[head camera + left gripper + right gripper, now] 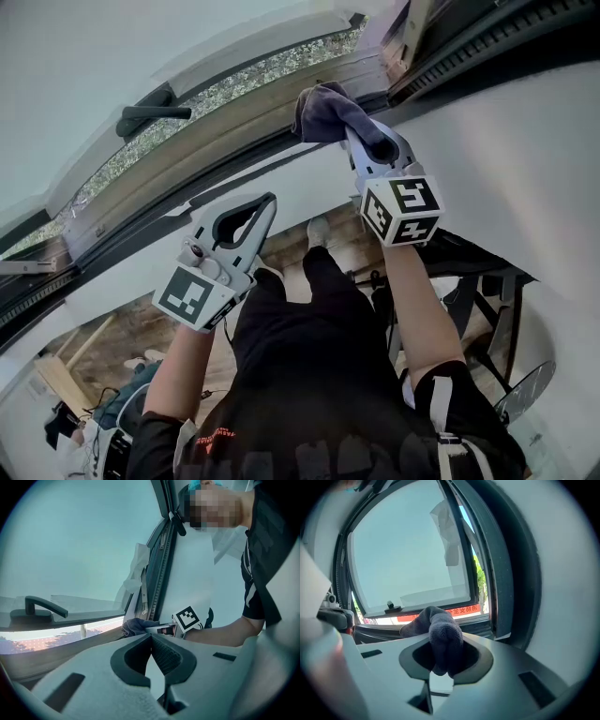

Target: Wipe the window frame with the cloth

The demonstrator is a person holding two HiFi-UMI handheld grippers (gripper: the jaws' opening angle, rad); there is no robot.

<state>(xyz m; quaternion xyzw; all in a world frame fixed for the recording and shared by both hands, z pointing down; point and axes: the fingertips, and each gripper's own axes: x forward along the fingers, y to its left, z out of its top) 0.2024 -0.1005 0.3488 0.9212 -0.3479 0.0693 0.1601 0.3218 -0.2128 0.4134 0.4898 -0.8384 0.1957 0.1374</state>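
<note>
Clamping one cloth (323, 111) at the window frame (234, 122), right gripper (373, 148) fingers, left gripper (267, 202) fingers closed (tips touching).

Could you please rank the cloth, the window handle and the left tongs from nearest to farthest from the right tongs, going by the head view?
1. cloth: clamped in the right tongs.
2. left tongs: lower left, shut and empty.
3. window handle: far left, on the sash.
</note>
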